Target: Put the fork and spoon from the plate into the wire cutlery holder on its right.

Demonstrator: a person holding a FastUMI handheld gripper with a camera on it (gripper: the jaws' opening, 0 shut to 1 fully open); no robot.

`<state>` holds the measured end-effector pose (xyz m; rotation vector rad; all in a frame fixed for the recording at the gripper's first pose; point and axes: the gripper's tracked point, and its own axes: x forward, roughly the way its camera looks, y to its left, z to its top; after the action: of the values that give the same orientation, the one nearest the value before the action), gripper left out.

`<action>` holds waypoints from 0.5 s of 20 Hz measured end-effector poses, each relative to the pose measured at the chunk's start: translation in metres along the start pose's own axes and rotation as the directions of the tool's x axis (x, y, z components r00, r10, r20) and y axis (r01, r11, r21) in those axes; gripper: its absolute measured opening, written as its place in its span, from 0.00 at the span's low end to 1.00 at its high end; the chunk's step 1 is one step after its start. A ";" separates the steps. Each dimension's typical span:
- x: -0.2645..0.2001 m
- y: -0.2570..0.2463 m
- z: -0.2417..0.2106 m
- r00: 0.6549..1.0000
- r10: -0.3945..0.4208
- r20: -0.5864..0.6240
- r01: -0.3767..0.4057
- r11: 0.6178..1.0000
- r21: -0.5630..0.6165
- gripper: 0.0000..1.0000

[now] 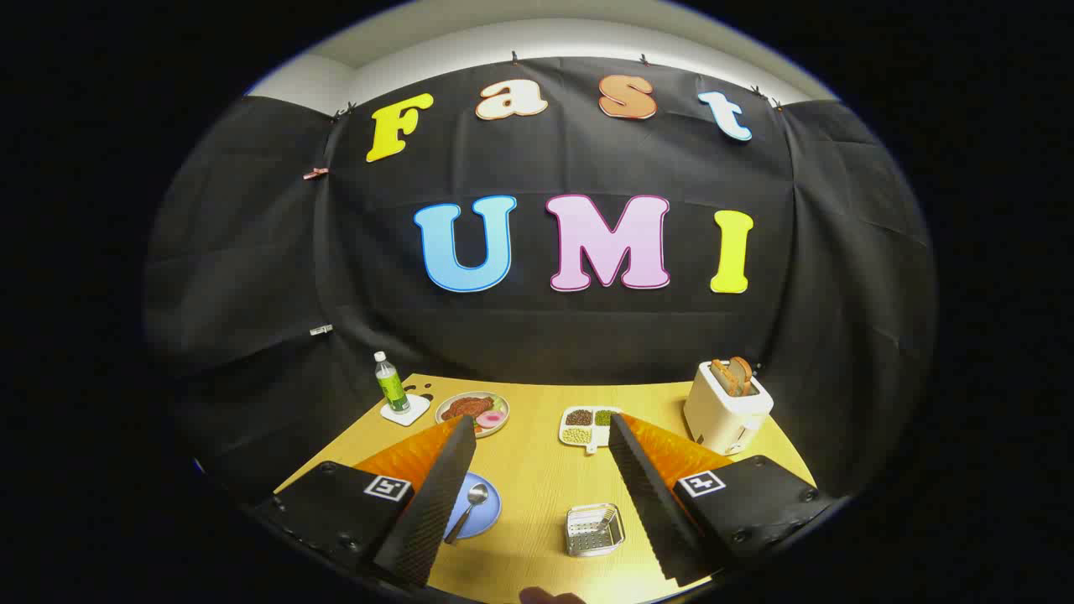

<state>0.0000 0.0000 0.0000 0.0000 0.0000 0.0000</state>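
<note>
Toaster (727, 408), bottle (391, 383) beyond gaping jaws

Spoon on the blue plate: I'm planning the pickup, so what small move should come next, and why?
Probably ease the tool down and left toward the spoon. Its fingers stand open and empty above the table, the spoon lies on the blue plate beside the left finger, and the wire cutlery holder waits to the right.

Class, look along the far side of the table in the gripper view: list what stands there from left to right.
Green bottle on a white coaster → plate of food → white divided tray of beans → white toaster holding bread. The gripper is open, fingers spread over the table.
</note>
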 end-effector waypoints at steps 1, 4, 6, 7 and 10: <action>0.001 0.002 -0.003 1.000 -0.001 -0.003 0.001 1.000 0.000 0.99; 0.001 0.008 -0.007 1.000 -0.006 -0.004 0.006 1.000 0.004 0.99; 0.002 0.010 -0.010 1.000 -0.016 0.002 0.016 1.000 0.003 0.99; 0.003 0.012 -0.013 1.000 -0.018 0.001 0.018 1.000 0.002 0.99; 0.004 0.016 -0.021 1.000 -0.024 -0.008 0.024 1.000 -0.005 0.99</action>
<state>0.0042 0.0159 -0.0207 -0.0047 0.0082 -0.0238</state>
